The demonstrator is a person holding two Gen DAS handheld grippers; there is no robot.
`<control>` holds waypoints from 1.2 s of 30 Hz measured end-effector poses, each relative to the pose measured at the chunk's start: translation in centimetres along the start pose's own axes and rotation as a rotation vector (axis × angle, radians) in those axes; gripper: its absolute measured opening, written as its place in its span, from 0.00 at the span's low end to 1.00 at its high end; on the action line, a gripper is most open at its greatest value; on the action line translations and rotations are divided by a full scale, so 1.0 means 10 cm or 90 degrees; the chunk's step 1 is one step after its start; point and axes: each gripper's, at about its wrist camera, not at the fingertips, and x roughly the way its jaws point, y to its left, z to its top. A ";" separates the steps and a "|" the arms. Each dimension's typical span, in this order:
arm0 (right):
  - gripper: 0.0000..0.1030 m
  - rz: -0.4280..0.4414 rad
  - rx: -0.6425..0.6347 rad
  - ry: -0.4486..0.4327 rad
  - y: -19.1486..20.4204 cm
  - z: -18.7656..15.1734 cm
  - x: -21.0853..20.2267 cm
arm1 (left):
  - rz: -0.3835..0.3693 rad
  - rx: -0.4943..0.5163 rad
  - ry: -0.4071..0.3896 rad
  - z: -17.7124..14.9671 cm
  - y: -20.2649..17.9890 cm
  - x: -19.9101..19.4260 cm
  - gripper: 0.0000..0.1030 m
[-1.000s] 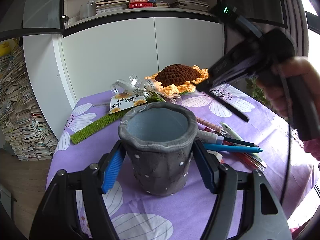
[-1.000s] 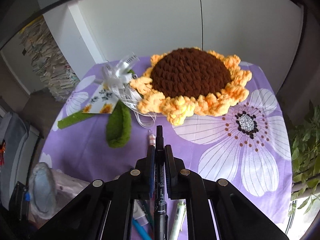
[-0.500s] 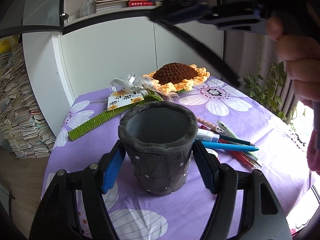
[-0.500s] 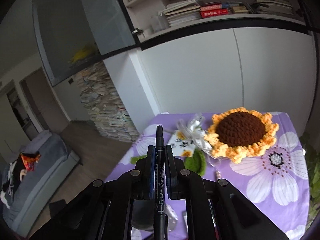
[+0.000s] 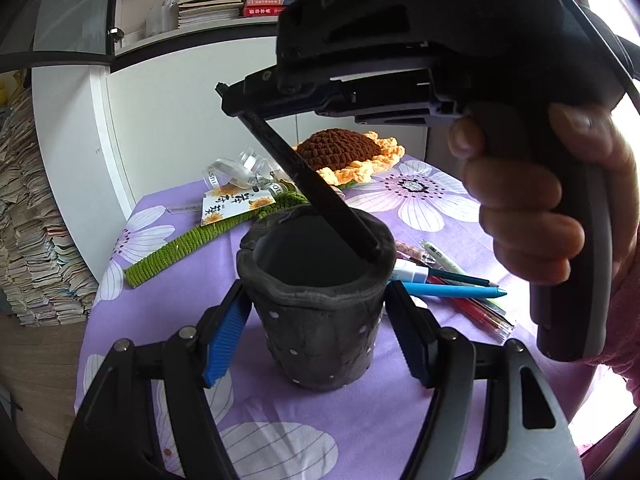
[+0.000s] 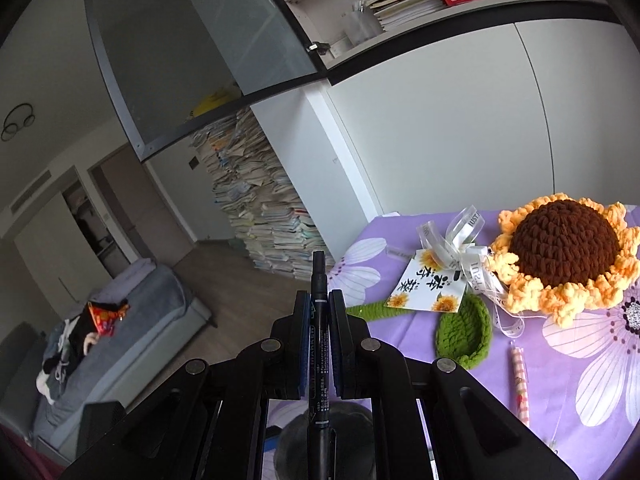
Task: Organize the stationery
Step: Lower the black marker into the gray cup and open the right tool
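We see a cup (image 5: 316, 304) standing on the table (image 5: 352, 424), between the two pads of the left gripper (image 5: 316, 340), one pad on each side. Above the cup is the right gripper (image 5: 240, 100), with a marker (image 5: 312, 188) pinched in it. The marker slants down, and its low end is at the cup's back rim. Right of the cup lie some pens (image 5: 452, 288) in a bunch. Behind the cup lie a yarn stem (image 5: 188, 244) and a card (image 5: 236, 204). Farther back sits a yarn flower (image 5: 344, 152), with a cupboard (image 5: 168, 120) behind the table. Left of the table, paper stacks (image 5: 28, 240) stand on the floor.
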 end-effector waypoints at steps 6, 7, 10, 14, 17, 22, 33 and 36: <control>0.10 -0.017 -0.014 -0.042 0.00 -0.04 -0.20 | 0.003 0.014 -0.001 0.00 -0.05 -0.01 0.66; 0.10 -0.023 -0.020 -0.051 0.02 -0.02 -0.21 | 0.003 0.013 -0.001 0.00 -0.06 -0.01 0.66; 0.09 -0.021 -0.032 -0.061 0.05 0.01 -0.19 | 0.004 0.008 0.000 0.00 -0.06 -0.01 0.66; 0.10 -0.025 -0.035 -0.042 0.04 -0.03 -0.14 | 0.006 0.004 0.005 0.01 -0.04 -0.01 0.66; 0.10 -0.041 -0.036 -0.034 0.02 -0.09 -0.22 | 0.006 0.006 0.005 0.01 -0.04 0.00 0.66; 0.10 -0.054 -0.032 -0.005 0.02 -0.22 -0.45 | 0.007 -0.002 0.006 0.00 -0.02 0.00 0.66; 0.18 -0.108 -0.036 0.063 0.09 -0.43 -0.67 | 0.020 -0.003 0.014 0.00 -0.04 -0.04 0.66; 0.54 -0.111 -0.035 0.024 0.07 -0.38 -0.91 | 0.021 -0.005 0.013 0.00 -0.05 -0.04 0.66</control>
